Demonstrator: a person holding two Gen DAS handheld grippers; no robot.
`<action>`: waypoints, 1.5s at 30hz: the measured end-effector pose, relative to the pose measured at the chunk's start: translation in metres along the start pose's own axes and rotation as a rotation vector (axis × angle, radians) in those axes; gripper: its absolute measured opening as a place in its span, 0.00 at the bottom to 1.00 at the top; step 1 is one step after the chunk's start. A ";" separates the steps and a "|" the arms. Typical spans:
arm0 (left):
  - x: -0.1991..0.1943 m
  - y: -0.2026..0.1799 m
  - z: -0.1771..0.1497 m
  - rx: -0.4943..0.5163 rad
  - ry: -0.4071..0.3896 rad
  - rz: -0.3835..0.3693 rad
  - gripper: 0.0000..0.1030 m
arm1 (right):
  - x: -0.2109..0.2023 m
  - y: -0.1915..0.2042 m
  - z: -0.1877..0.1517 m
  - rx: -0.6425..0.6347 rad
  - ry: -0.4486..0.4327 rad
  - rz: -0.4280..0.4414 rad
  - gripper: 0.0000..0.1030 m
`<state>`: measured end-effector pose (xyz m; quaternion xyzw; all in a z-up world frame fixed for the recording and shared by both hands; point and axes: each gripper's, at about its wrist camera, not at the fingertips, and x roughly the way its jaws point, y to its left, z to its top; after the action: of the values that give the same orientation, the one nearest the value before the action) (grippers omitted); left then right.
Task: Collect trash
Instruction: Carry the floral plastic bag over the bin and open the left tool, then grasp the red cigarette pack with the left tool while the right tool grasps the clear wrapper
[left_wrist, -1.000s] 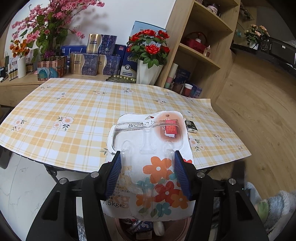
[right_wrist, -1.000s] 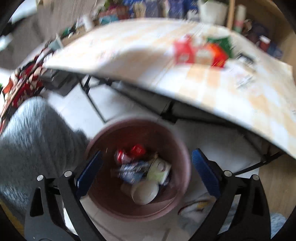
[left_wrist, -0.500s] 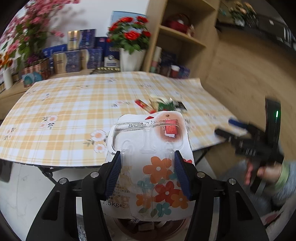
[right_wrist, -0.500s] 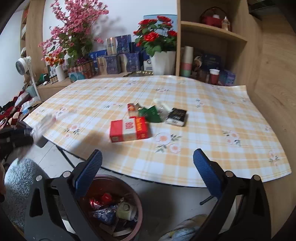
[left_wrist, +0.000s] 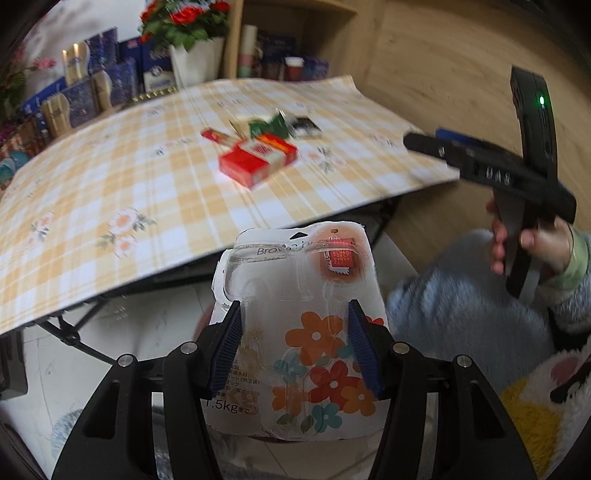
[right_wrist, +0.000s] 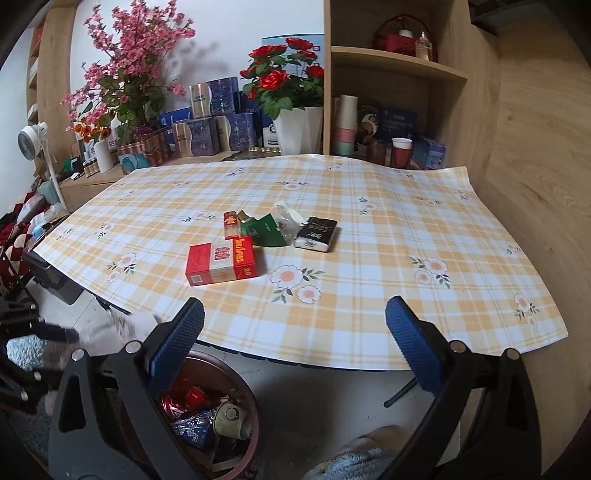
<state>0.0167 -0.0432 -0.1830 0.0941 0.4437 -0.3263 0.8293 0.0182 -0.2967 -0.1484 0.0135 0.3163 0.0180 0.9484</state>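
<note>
Handheld gripper hardware
Black frames, silver screws, ribbed blue pads (right_wrist: 413, 349); green LED; fuzzy blue-grey sleeve (left_wrist: 465, 306), green cuff

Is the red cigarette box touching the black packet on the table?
Apart. The right wrist view shows plaid tablecloth and a green wrapper between the red cigarette box and the black packet.

Flowered blister pack (left_wrist: 306, 332) upright; red box (right_wrist: 221, 265) flat on table.

Left gripper (left_wrist: 295, 343): fingers clamped on floral package (left_wrist: 306, 332), held off table edge. Right gripper (right_wrist: 295, 347): jaws spread wide, nothing between, gripped by right hand (left_wrist: 532, 243)
</note>
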 end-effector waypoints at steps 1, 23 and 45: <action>0.003 -0.001 -0.001 0.005 0.013 -0.003 0.54 | 0.000 -0.001 -0.001 0.004 0.001 0.000 0.94; 0.050 0.005 0.001 0.017 0.117 -0.016 0.54 | 0.005 -0.003 -0.006 0.023 0.031 -0.012 0.94; -0.006 0.061 0.044 -0.215 -0.213 0.131 0.94 | 0.010 -0.010 -0.005 0.034 0.041 -0.013 0.94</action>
<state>0.0822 -0.0129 -0.1600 -0.0014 0.3783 -0.2303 0.8966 0.0229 -0.3060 -0.1589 0.0270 0.3361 0.0068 0.9414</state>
